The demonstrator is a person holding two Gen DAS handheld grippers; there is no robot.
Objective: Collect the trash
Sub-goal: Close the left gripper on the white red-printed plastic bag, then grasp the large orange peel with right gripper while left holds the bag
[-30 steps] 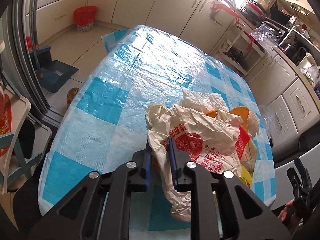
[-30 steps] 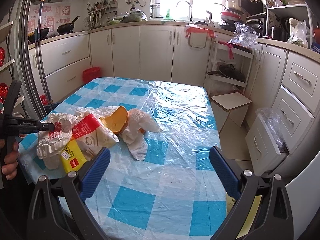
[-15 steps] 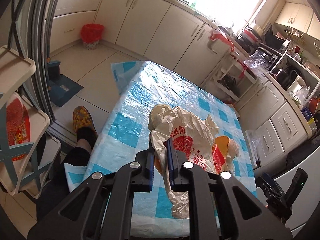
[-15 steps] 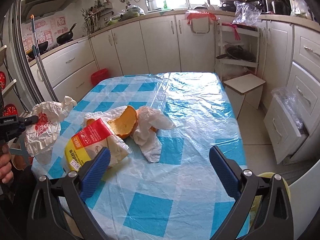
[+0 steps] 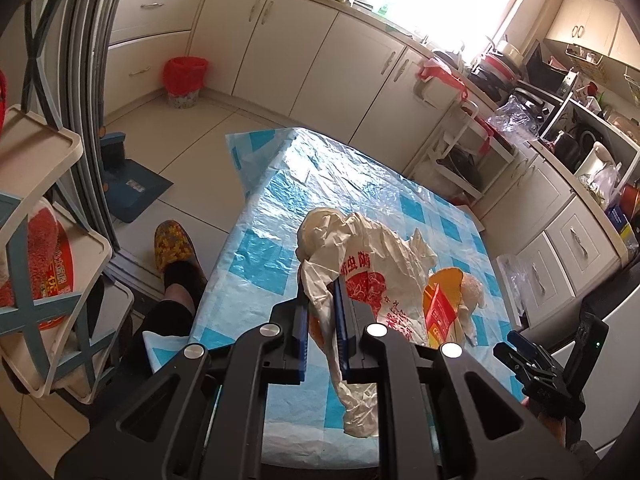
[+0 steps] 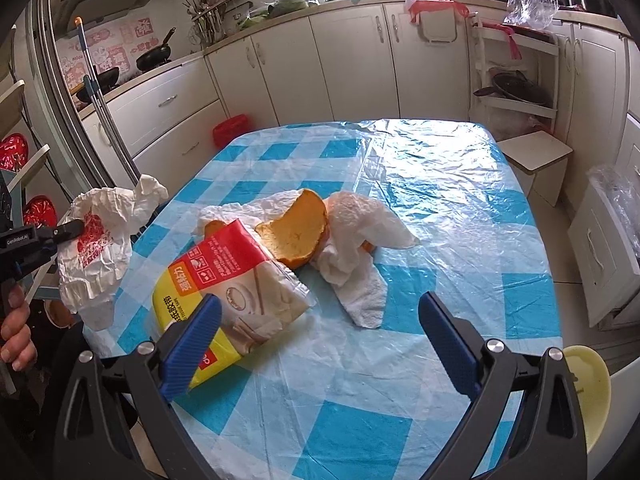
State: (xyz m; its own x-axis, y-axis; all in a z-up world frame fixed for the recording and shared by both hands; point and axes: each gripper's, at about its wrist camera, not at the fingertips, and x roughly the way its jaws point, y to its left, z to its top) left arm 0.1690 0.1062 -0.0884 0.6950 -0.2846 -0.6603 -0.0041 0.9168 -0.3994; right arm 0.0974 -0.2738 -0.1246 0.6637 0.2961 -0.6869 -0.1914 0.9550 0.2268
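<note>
Two grippers are working: the left gripper [image 5: 323, 322] is clamping the plastic bag [image 5: 372, 276]; the right gripper [image 6: 320, 334], jaws apart, is hovering nearest the wrapper [image 6: 228, 280], lying just ahead-left.

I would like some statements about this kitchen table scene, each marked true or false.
1. The left claw pinches a white plastic bag. True.
2. The right claw is closed on the tissue. False: it is wide open and holds nothing.
3. The orange peel lies on the table. True.
4. The red and yellow package hangs in the air. False: it lies on the table.
5. A red bin stands by the cabinets. True.
</note>
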